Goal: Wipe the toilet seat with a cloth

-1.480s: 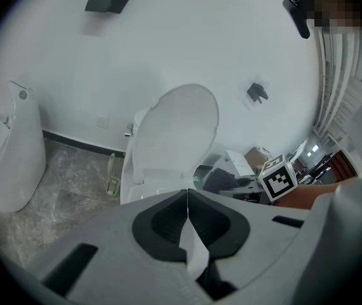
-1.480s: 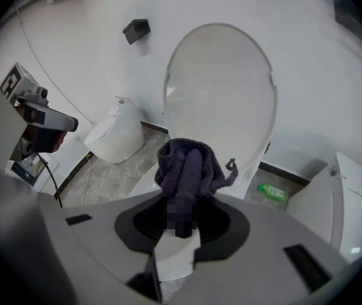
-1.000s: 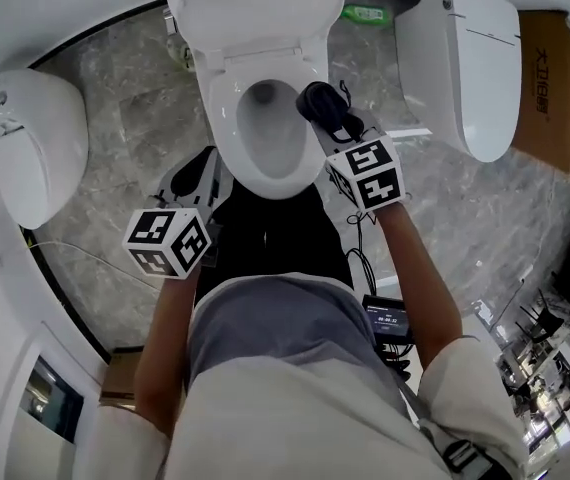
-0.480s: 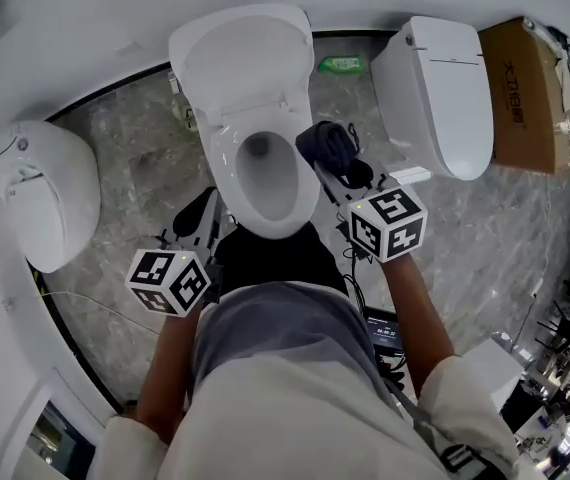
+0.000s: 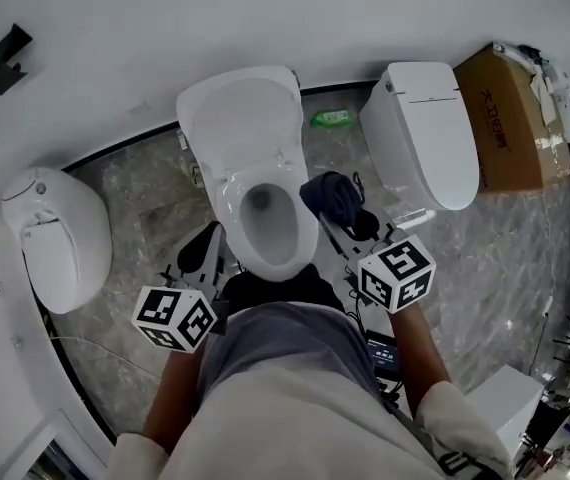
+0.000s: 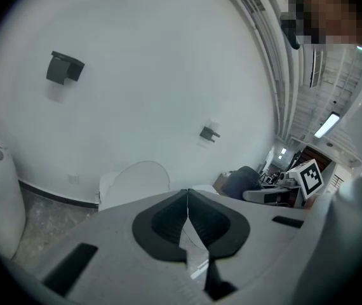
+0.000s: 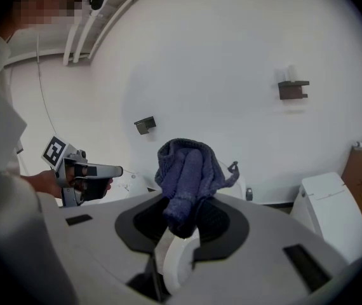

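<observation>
Shows right gripper point(image 7: 183, 224) clamped on bunched dark blue cloth point(image 7: 187, 167), held just beside toilet seat's point(image 5: 225, 218) right edge; left gripper point(image 6: 187, 208) shut, empty. Could drop cloth into open bowl through shallow pinch.

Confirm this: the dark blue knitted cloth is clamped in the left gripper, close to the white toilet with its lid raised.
Wrong gripper. The dark blue knitted cloth is clamped in the right gripper, close to the white toilet with its lid raised. The right gripper view shows the cloth between its fingers. The left gripper is shut with nothing in it.
</observation>
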Demonstrator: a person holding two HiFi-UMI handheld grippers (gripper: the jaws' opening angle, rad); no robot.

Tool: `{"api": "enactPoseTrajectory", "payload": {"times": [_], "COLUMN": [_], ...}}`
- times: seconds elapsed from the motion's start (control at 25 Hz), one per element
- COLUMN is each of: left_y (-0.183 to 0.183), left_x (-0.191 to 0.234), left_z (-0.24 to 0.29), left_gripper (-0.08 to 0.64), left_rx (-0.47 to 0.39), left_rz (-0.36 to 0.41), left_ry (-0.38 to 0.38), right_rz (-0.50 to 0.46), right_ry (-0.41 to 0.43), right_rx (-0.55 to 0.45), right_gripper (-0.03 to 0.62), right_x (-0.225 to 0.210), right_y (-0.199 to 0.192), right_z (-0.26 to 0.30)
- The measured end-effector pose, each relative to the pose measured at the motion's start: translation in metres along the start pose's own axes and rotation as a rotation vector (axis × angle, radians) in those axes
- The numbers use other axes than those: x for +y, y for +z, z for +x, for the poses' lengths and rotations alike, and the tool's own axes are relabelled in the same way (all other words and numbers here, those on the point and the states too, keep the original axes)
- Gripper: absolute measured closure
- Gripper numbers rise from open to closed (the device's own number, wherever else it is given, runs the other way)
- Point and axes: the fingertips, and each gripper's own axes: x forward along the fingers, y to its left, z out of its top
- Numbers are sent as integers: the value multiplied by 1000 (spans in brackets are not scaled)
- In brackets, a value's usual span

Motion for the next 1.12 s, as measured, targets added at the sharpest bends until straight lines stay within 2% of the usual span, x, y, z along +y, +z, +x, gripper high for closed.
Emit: {"api": "enactPoseTrajectory", "payload": {"times": [0.28,0.6,0.92,1.12], "left_y": [11,30,41,38], "left_x": [-17,-14,-16,-12], "left_z": [-19,-39,-48,-49], "left_gripper": [551,551,551,551], "left_rx": [-40,-78,-97,-87], "left_rz": [48,83,90,65], "left_ry": [-1,33,41,33], "right_rz": [-11,-74,-70,-91], "right_ry": [0,-33,-20,-1], "right_rx": [-77,-104,-123,-116], "right_gripper": [502,509,509,509], "right_x": [21,44,60,71], "right_y": [23,39,42,44], "right_z": [-31,-44,-54,-55]}}
